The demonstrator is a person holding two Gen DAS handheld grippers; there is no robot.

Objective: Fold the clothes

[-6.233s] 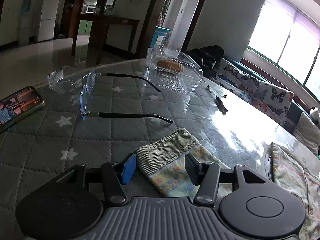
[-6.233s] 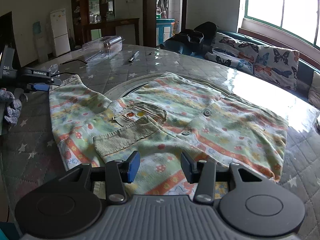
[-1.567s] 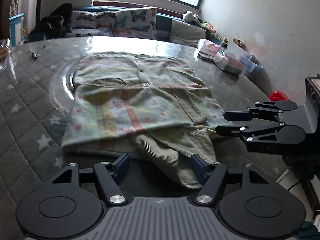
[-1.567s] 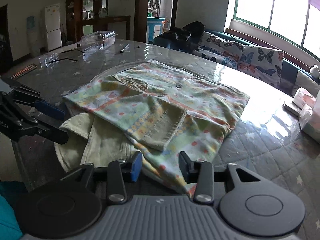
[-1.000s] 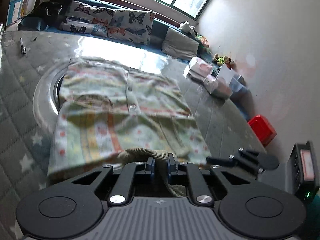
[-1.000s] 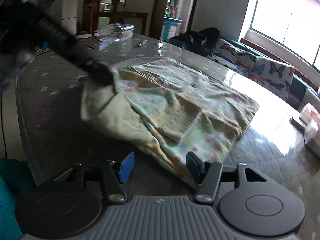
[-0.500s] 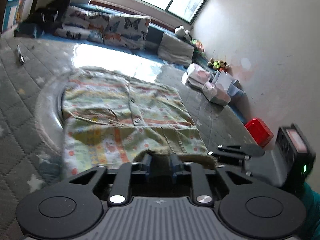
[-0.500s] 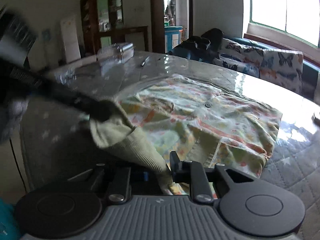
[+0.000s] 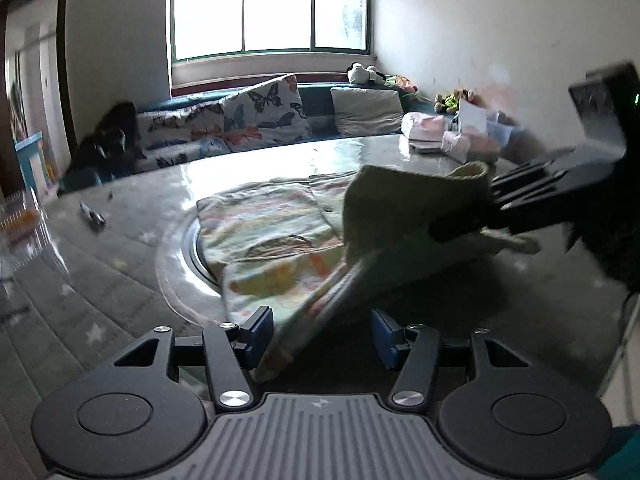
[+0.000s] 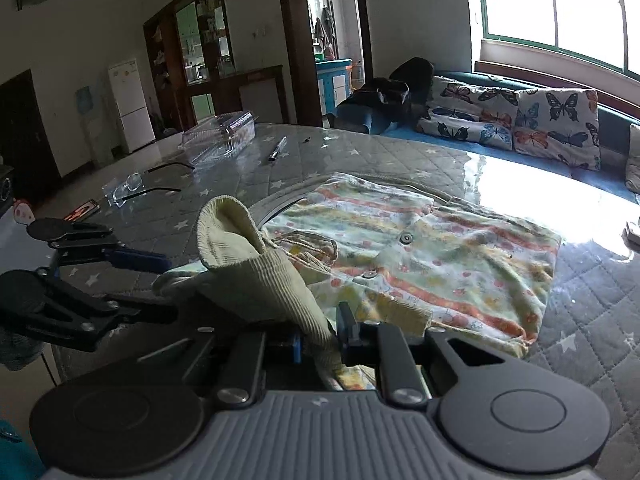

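A child's striped, patterned cardigan [image 10: 440, 240] lies partly folded on the quilted table; it also shows in the left wrist view [image 9: 272, 232]. My right gripper [image 10: 318, 340] is shut on the cardigan's ribbed cream hem [image 10: 256, 272] and holds it lifted above the table. In the left wrist view the right gripper [image 9: 464, 228] holds that raised hem [image 9: 400, 216] at the right. My left gripper [image 9: 322, 334] is open, with a hanging fold of the garment lying between its fingers. In the right wrist view the left gripper [image 10: 156, 284] shows open at the left, beside the lifted hem.
Glasses [image 10: 132, 188], a phone [image 10: 82, 211], a clear plastic box [image 10: 220, 136] and a pen [image 10: 277, 149] lie at the far left of the table [image 10: 592, 320]. Tissue packs [image 9: 452, 136] sit at the table's far right. A cushioned bench [image 9: 260, 120] runs under the window.
My left gripper has opened and let go of the hem. My right gripper has stayed shut on the hem and lifted it higher.
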